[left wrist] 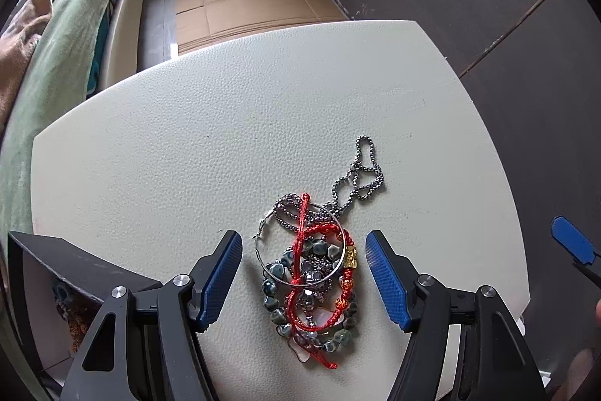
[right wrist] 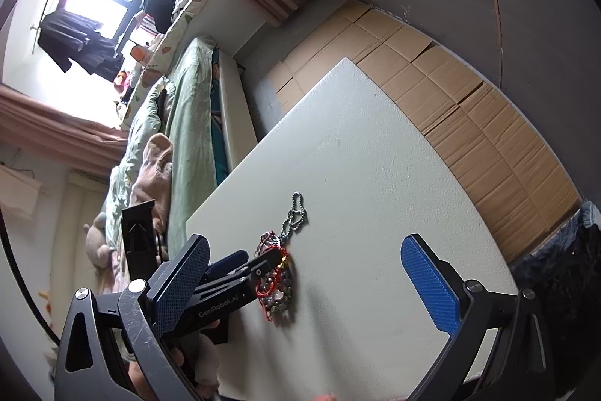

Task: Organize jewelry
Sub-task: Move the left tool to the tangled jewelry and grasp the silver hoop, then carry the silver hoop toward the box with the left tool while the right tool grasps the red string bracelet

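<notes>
Left wrist view shows the jewelry pile (left wrist: 311, 273) lying tangled on the white table (left wrist: 150, 156), toward its near edge and directly between my left gripper's (left wrist: 304, 273) spread jaws, which grasp nothing. The pile holds a thin silver hoop (left wrist: 300, 243), a red cord bracelet (left wrist: 300, 250) crossing it, a grey stone-bead bracelet (left wrist: 278, 307) beneath, and a steel ball chain (left wrist: 357, 175) trailing away toward the far right corner. I judge the step in hand to be picking one piece free of the tangle. The ball chain is the best first choice, as its far loops lie clear of the other pieces; its near end passes under the hoop, so I should draw it out slowly along the table and not lift sharply, or the whole pile may follow. The red cord looks knotted through the beads and should wait. In the right wrist view my right gripper (right wrist: 308, 273) is likewise released, its jaws wide, held near the table's near right corner, beside the left gripper. It could press the hoop down while the left pulls. A dark box (left wrist: 56, 262) stands at the near left corner, likely the destination.
</notes>
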The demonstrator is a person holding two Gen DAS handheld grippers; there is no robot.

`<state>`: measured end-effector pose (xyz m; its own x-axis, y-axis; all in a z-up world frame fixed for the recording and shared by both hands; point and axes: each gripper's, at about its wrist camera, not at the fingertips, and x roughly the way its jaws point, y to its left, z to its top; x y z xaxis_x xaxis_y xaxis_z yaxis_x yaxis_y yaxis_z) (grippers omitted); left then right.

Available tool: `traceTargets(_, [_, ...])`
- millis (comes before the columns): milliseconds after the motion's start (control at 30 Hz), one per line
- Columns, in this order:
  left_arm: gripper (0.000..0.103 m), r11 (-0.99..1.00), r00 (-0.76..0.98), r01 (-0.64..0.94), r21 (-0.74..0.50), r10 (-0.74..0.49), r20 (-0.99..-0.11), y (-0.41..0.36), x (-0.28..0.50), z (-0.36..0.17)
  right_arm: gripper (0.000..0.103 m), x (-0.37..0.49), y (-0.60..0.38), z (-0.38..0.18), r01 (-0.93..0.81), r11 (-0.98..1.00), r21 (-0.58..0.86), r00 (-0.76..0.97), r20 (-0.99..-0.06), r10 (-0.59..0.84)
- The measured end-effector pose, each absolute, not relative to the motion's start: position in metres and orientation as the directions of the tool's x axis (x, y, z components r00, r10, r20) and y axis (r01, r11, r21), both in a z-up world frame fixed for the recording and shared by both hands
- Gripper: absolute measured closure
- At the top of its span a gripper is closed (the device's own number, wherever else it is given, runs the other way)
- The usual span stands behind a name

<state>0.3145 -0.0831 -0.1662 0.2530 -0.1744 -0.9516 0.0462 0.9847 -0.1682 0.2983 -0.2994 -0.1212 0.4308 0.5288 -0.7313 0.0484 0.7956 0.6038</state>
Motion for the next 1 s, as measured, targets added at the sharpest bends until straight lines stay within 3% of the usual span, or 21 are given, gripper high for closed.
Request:
traceTargets(167, [0.034,0.985,0.259,0.037,-0.167,-0.171,-0.951,-0.082,0.314,-0.170,0.000,0.298,-0.302,-0.122,0.058,0.794,0.604,0.435,-0.732,0.525])
traceTargets(300, [0.050,0.990,0.274,0.034,-0.137,-0.141,-0.951,-0.078,0.313,-0.168,0.000,0.299,-0.298,-0.124,0.057,0.796,0.602,0.429,-0.735,0.525])
traceTargets(800, [0.051,0.969,0.370,0.033,-0.247,-0.241,-0.897,-0.047,0.308,-0.124,0.001,0.304,-0.258,-0.142,0.000,0.840,0.543,0.359,-0.784,0.506])
traceTargets(867, [0.051,0.966,0.391,0.030,-0.257,-0.248,-0.886,-0.040,0.306,-0.115,0.006,0.304,-0.250,-0.144,-0.011,0.849,0.528,0.352,-0.793,0.498])
traceTargets(967, [0.051,0.960,0.417,0.026,-0.279,-0.264,-0.870,-0.030,0.303,-0.104,0.026,0.306,-0.236,-0.152,-0.022,0.856,0.517,0.320,-0.807,0.496])
traceTargets(1000, [0.051,0.959,0.424,0.025,-0.284,-0.267,-0.866,-0.028,0.302,-0.101,0.028,0.307,-0.231,-0.156,-0.026,0.858,0.513,0.306,-0.813,0.496])
